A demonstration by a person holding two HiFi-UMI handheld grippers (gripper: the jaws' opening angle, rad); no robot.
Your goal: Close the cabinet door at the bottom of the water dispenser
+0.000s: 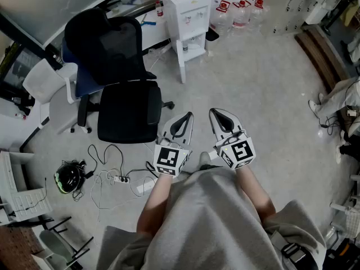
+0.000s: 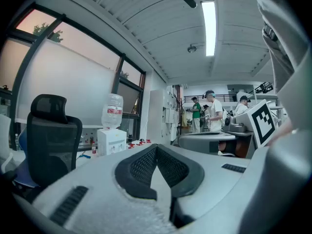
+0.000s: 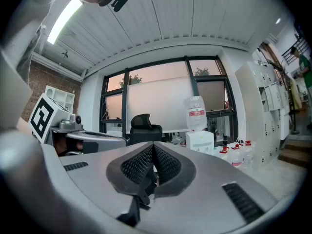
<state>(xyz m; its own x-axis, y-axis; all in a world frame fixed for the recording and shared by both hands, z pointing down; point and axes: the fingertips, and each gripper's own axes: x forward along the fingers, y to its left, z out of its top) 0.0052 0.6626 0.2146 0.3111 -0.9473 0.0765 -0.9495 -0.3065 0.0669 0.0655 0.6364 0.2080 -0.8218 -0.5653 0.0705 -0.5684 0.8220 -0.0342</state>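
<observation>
Left gripper (image 1: 187,118) and right gripper (image 1: 218,115) are both clamped together on nothing, well short of the white box-shaped water dispenser (image 1: 188,10). Its white bottom cabinet door (image 1: 181,66) hangs open. The black mesh office chair (image 1: 121,83) beside the dispenser could snag an approaching arm, and a glancing push could let the door rebound.

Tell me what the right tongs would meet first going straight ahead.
Likely the black office chair, directly beyond the right tongs; the water dispenser stands right of that line. Depth is unclear.
</observation>
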